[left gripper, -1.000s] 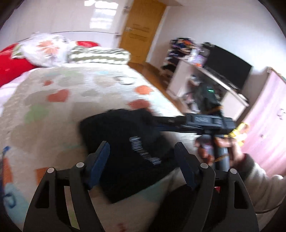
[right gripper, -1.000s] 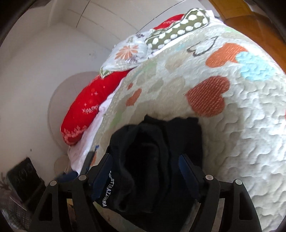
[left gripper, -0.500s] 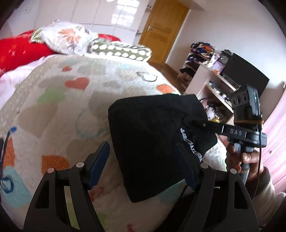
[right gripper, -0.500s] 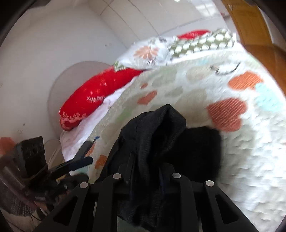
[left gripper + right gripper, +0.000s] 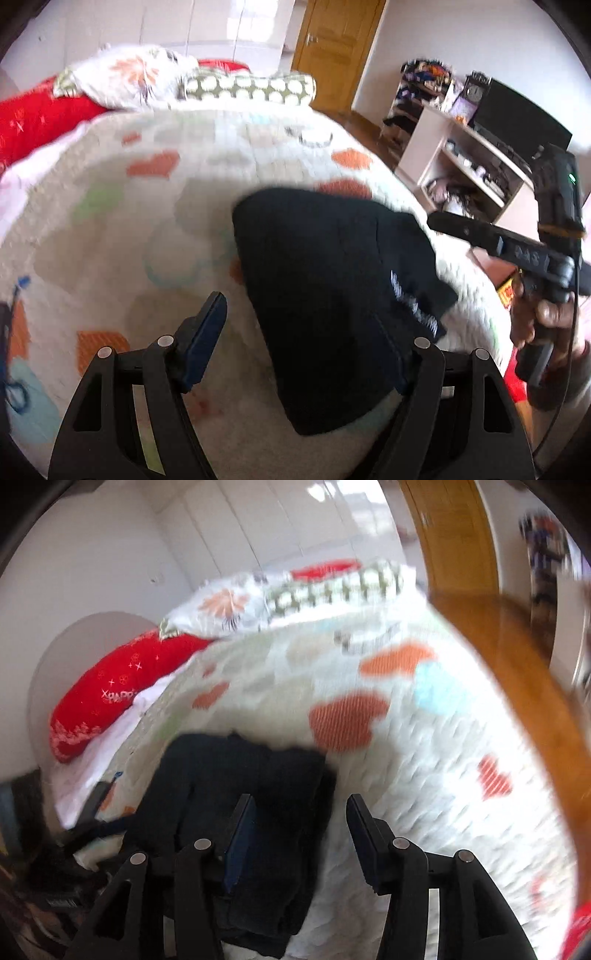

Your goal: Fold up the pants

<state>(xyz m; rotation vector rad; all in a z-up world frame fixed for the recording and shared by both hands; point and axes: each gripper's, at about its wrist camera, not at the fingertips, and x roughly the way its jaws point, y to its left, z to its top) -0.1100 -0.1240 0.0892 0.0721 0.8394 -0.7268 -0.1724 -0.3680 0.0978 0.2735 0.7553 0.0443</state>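
Pants: the black pants (image 5: pixel 332 295) lie folded in a compact bundle on the bedspread (image 5: pixel 129 221), near the bed's close edge. White lettering runs along one edge of the bundle; it is too smeared to read. In the right wrist view the pants (image 5: pixel 258 794) show as stacked layers, but the folds blend into one dark mass and cannot be counted.

Left gripper: the left gripper (image 5: pixel 310 332) has its jaws spread wide, with nothing between them. Its left finger sits over bare bedspread; its right finger overlaps the pants' edge, and whether it touches the cloth cannot be told.

Right gripper: the right gripper (image 5: pixel 299 830) has its jaws apart and clamps nothing. Its left finger is over the pants, its right finger over bedspread beside them. Seen from the left wrist view, the right gripper (image 5: pixel 461 229) hangs off the bed's side, apart from the pants, and its tip is blurred.

Hand: the person's hand (image 5: pixel 546 317) grips the right gripper's handle; the arm is cut off by the picture's edge.

Bed: a red pillow (image 5: pixel 110 694), a flowered pillow (image 5: pixel 129 77) and a dotted pillow (image 5: pixel 251 86) sit at the far end.

Room: a wooden door (image 5: pixel 332 51), white shelves (image 5: pixel 461 162) and a dark screen (image 5: pixel 517 118) stand beyond the bed; the shelf contents are too blurred to name.

Hard to see: both views are motion-smeared; the right wrist view's lower left corner is a dark jumble.
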